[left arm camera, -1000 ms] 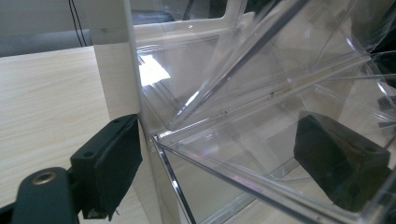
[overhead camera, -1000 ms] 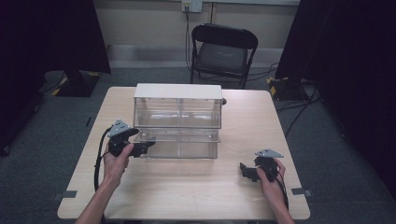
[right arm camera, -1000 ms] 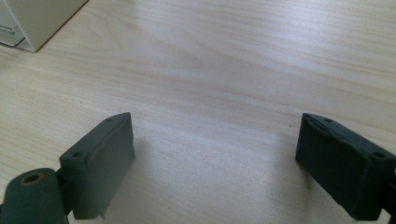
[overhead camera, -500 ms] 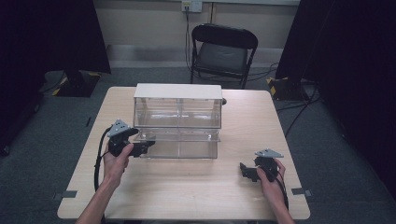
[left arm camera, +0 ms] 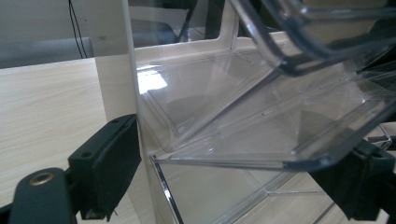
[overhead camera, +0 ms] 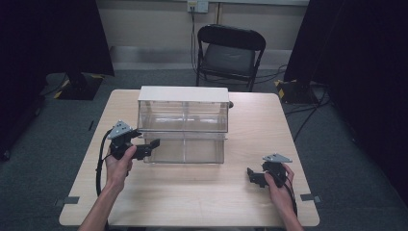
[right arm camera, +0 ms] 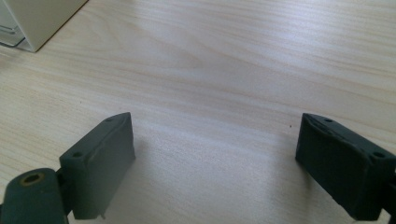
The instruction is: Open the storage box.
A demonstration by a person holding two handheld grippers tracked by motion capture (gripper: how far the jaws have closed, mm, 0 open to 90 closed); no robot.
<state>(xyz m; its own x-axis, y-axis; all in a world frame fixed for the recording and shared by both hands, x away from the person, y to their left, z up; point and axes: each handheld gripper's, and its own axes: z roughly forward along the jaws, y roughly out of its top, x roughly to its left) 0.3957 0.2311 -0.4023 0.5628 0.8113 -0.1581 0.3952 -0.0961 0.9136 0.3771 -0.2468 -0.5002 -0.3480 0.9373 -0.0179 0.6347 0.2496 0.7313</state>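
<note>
Left hand-held gripper [overhead camera: 150, 146] at the front left corner of the clear plastic two-tier drawer cabinet with a beige top [overhead camera: 183, 122], near the middle of the light wooden bench [overhead camera: 202, 197]. Jaws wide apart, straddling the clear plastic lower drawer [left arm camera: 261, 135]: one jaw just beside the cabinet's beige side wall, the other beside the drawer's front rim, gripping nothing firmly as far as can be told. Drawer pulled out, tilted in the left gripper view. Right hand-held gripper [overhead camera: 251, 175] well apart from the cabinet, low over bare bench at the right, jaws spread wide, holding nothing. One cabinet, two drawer tiers, two hand-held grippers, one black folding chair [overhead camera: 230, 53] beyond the bench.
</note>
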